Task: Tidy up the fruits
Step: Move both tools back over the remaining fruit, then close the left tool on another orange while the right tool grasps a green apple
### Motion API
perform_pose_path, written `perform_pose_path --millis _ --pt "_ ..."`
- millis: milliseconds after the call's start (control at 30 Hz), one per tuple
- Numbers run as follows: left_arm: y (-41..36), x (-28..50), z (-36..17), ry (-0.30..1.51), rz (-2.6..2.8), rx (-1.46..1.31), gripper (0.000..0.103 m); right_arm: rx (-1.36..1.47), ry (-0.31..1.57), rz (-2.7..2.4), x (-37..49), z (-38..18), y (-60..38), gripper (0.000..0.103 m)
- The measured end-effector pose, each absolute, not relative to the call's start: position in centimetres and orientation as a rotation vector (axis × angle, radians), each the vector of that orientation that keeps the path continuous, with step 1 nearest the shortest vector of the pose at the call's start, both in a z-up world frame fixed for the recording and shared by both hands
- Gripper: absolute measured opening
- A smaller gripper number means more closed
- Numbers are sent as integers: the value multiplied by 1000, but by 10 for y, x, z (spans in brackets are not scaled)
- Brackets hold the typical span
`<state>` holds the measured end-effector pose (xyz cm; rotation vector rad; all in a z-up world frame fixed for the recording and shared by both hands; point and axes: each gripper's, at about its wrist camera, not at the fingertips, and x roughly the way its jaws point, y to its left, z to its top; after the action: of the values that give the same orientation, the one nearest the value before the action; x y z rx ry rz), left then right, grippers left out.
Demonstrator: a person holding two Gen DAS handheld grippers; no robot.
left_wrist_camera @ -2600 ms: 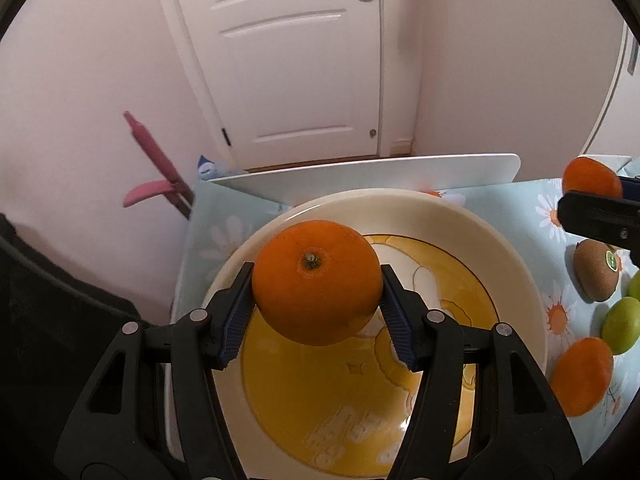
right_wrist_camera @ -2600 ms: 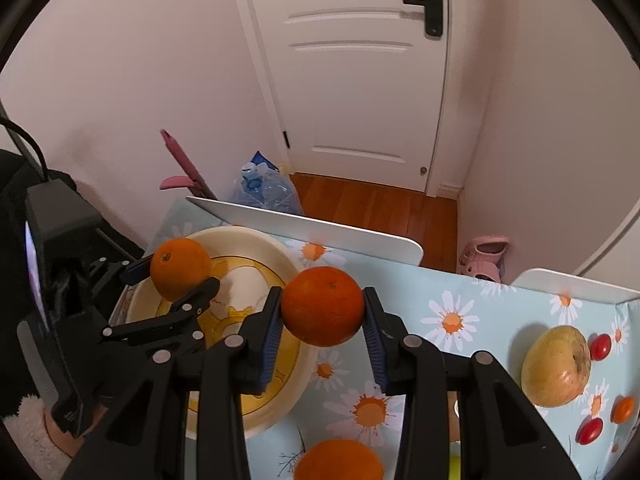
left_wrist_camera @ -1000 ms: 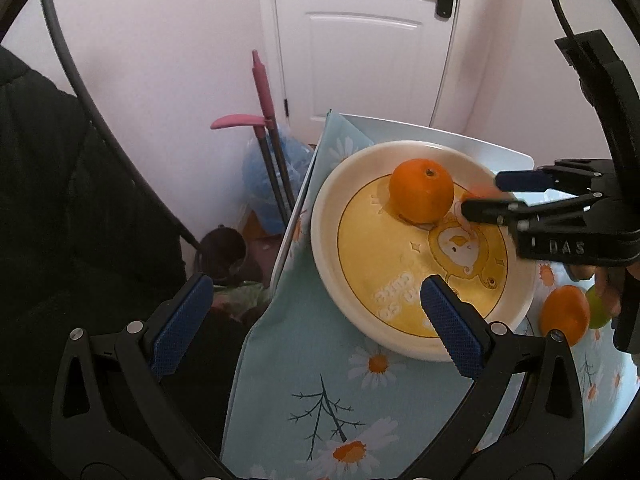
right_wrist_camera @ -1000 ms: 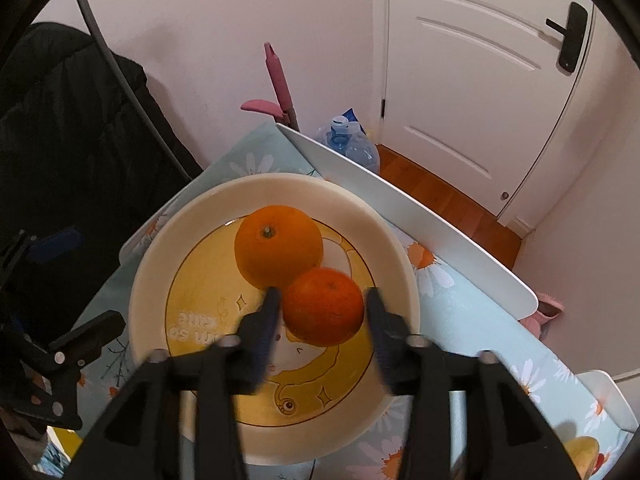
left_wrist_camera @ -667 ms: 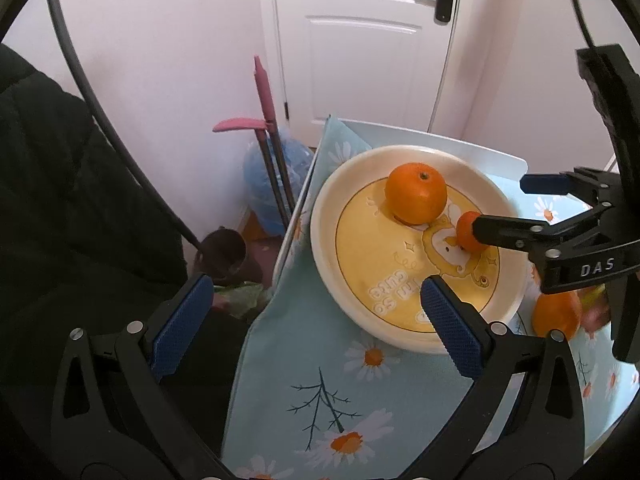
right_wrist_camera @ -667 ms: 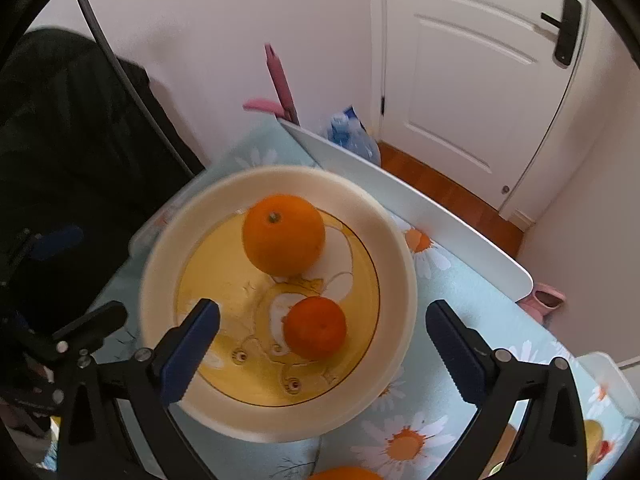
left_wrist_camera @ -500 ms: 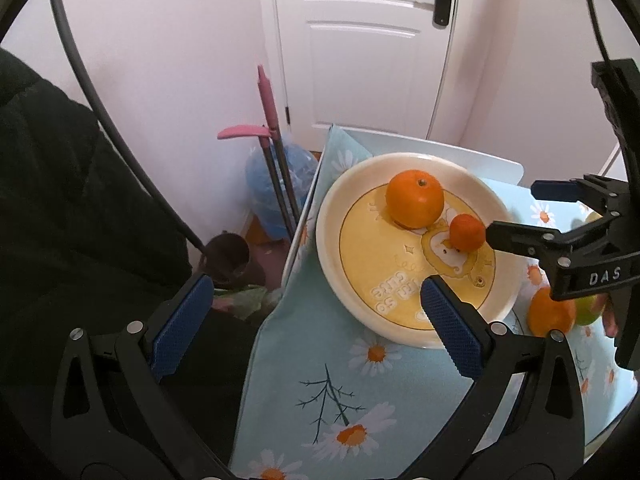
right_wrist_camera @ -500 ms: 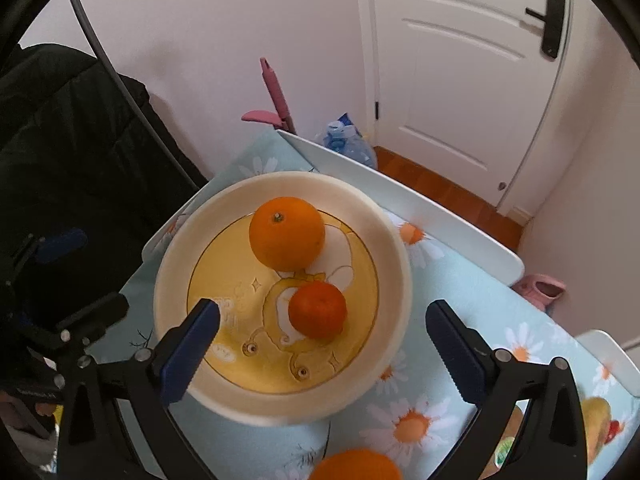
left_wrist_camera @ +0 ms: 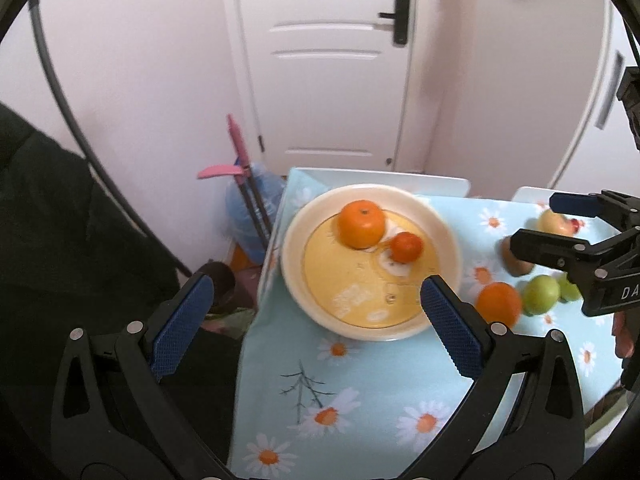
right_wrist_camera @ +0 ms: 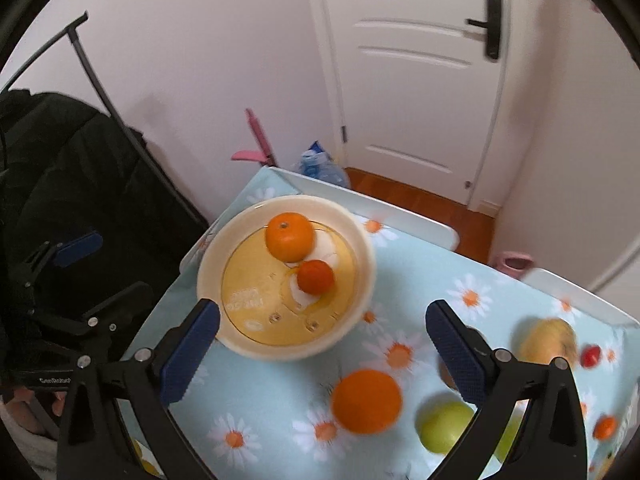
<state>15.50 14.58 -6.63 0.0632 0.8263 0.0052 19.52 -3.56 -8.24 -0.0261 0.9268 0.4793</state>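
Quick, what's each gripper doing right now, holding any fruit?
Left gripper: open, holding nothing.
Right gripper: open, holding nothing.

A white panelled door with a black handle stands in pale pink walls, above a wooden floor; a pink-handled broom leans beside the tabletop with its daisy cloth
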Motion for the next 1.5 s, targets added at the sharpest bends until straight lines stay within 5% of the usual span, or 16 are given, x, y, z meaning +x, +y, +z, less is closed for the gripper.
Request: perform_pose_path --millis 600,1500 --pt "19 125 -57 794 -92 49 103 -11 913 310 123 -70 -188 103" --pt "-46 145 -185 829 88 110 99 -66 939 493 136 -188 -249 100"
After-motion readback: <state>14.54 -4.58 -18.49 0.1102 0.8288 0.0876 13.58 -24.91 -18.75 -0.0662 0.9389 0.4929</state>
